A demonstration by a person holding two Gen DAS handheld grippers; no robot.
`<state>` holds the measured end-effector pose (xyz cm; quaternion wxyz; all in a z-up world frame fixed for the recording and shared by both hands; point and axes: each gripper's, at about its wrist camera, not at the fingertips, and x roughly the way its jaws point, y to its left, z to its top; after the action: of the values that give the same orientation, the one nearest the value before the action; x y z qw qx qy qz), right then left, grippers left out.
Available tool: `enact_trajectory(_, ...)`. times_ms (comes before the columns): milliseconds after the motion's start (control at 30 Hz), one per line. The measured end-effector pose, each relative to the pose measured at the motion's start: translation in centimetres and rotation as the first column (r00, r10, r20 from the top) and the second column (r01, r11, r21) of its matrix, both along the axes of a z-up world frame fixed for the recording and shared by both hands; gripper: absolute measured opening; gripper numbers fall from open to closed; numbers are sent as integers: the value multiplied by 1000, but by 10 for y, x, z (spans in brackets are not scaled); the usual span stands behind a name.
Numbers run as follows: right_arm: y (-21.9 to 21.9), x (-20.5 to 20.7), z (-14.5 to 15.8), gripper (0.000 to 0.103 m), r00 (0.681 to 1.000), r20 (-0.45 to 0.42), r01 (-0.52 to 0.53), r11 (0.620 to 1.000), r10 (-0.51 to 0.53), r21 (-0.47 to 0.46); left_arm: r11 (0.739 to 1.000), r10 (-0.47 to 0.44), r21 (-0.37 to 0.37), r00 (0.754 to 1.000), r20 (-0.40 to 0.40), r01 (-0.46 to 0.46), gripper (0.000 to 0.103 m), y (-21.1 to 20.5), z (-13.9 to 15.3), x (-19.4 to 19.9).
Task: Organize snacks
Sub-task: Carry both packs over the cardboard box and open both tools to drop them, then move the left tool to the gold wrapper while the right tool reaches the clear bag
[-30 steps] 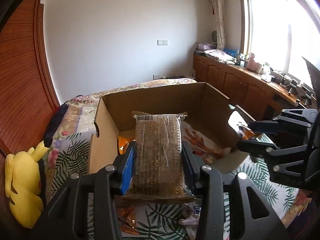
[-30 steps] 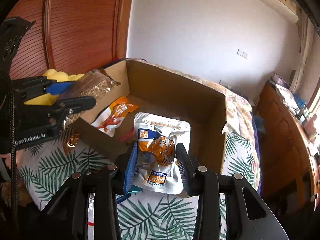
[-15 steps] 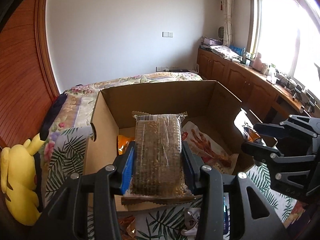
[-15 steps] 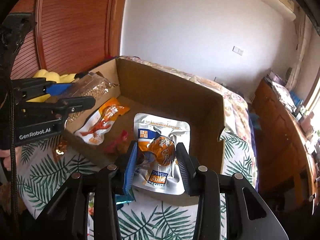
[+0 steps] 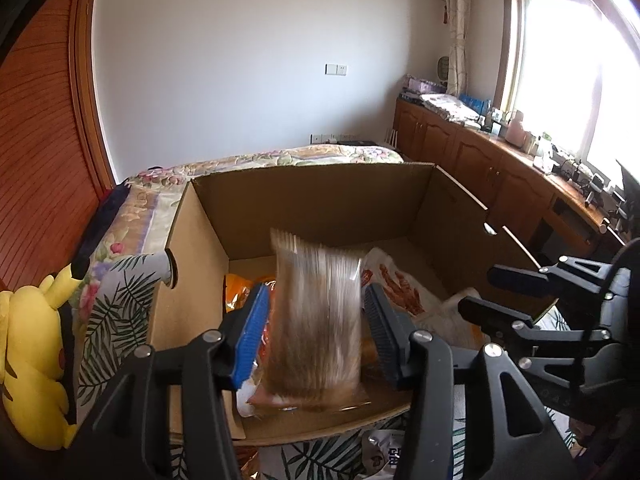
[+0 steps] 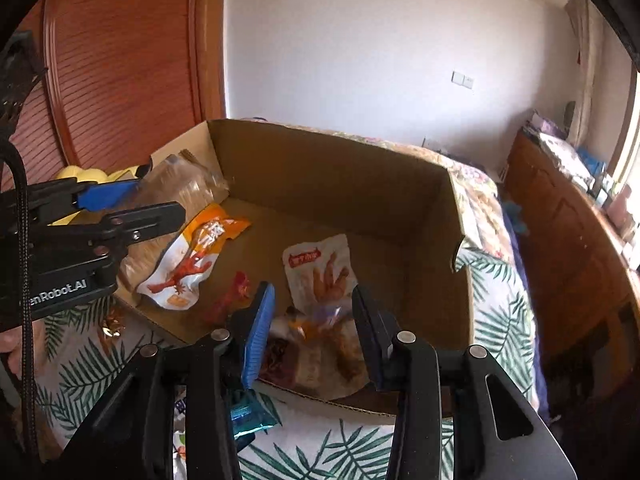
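With both jaws just spread, our left gripper (image 5: 316, 320) lets the grain bar (image 5: 318, 320) slide lengthwise straight down into the box (image 5: 320, 200), while our right gripper (image 6: 314, 324) has freed its pouch (image 6: 320, 356) just beneath.

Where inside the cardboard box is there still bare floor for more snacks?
Bare floor runs along the box's far wall and right wall, past the white packet. It is crowded along the left wall and near edge, around the orange packet and the packets just dropped.
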<state>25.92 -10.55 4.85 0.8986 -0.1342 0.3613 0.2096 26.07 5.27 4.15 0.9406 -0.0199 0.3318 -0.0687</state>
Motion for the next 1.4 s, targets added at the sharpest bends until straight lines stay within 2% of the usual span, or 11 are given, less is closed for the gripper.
enact_trajectory(67,-2,0,-2,42,1000,-5,2,1000,-2,3,1000,-2,-11,1000,5,2,56,0,2,-2)
enact_trajectory(233,-8,-10,1,42,1000,5,-5,1000,5,30,1000,-17,-4,999,31,17,56,0,11,-15)
enact_trajectory(533,-20,-55,16,43,998,48,-57,993,52,108,998,-64,24,996,59,63,57,6,23,-55)
enact_trajectory(700,-25,-80,16,44,995,56,-84,987,77,137,996,-86,40,994,60,84,57,13,20,-79)
enact_trajectory(1067,-20,-118,-20,46,992,3,-124,980,125,155,995,-87,43,996,28,86,57,32,-6,-104)
enact_trajectory(1233,-15,-127,-38,52,989,-31,-136,980,142,147,996,-85,38,996,9,84,57,36,-20,-110)
enact_trajectory(1300,-11,-129,-47,60,989,-46,-132,981,140,142,996,-83,40,997,-1,83,57,38,-27,-111)
enact_trajectory(1400,-7,-131,-60,60,988,-74,-128,983,139,135,996,-77,49,997,-24,78,57,39,-40,-110)
